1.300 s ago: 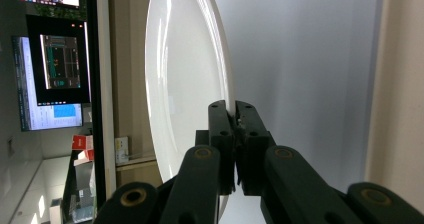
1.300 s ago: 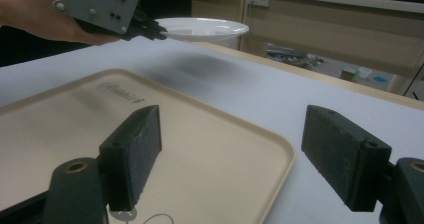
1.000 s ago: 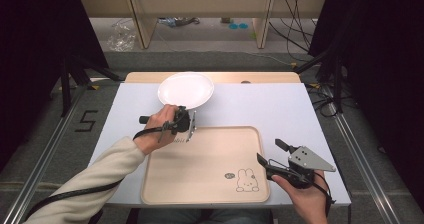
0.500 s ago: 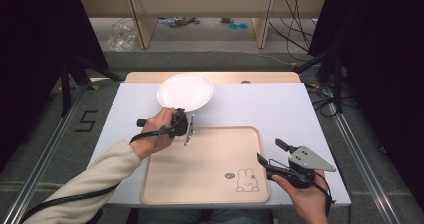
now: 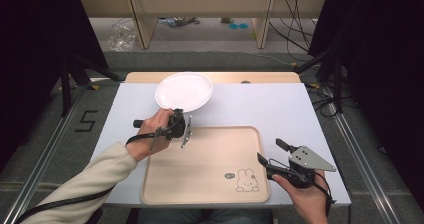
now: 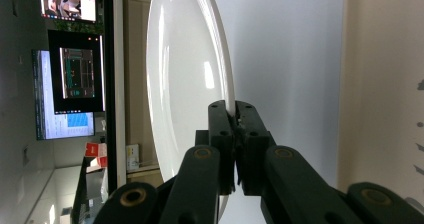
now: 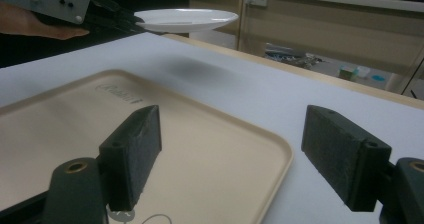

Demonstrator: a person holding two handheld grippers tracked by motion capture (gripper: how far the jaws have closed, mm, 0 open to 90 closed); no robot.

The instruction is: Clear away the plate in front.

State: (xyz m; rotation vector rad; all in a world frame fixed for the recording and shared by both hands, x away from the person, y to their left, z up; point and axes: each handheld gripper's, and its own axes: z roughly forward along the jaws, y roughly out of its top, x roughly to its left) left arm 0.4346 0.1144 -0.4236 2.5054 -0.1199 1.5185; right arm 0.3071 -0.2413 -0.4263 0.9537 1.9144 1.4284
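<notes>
White and glossy, the round shallow ceramic plate [image 5: 183,91] is being held by its near rim in the left gripper [image 5: 176,122], whose two black jaws are pinching tight on that edge. From the high view the plate is hanging over the far left part of the pale grey table top [image 5: 280,106], just beyond the far left corner of the beige rectangular plastic tray [image 5: 200,169]. Nothing is lying in the plate, and nothing is lying in the tray — its floor is carrying just a small printed rabbit drawing [image 5: 246,180] near the right front corner.

The left gripper view is turned on its side: here the plate [image 6: 185,79] is standing like a tall oval, and the rim is visibly wedged between the closed jaws of the left gripper [image 6: 234,115], a detail too small to read from above. Lit computer screens [image 6: 70,59] are glowing at the far side of the room.

The right gripper view is looking low across the tray [image 7: 210,154] and is revealing that the plate [image 7: 187,19] is lifted clear of the table, casting a soft shadow underneath. The right gripper [image 7: 240,159] is resting with jaws spread wide, holding nothing, at the tray's right front edge, well apart from the plate.
</notes>
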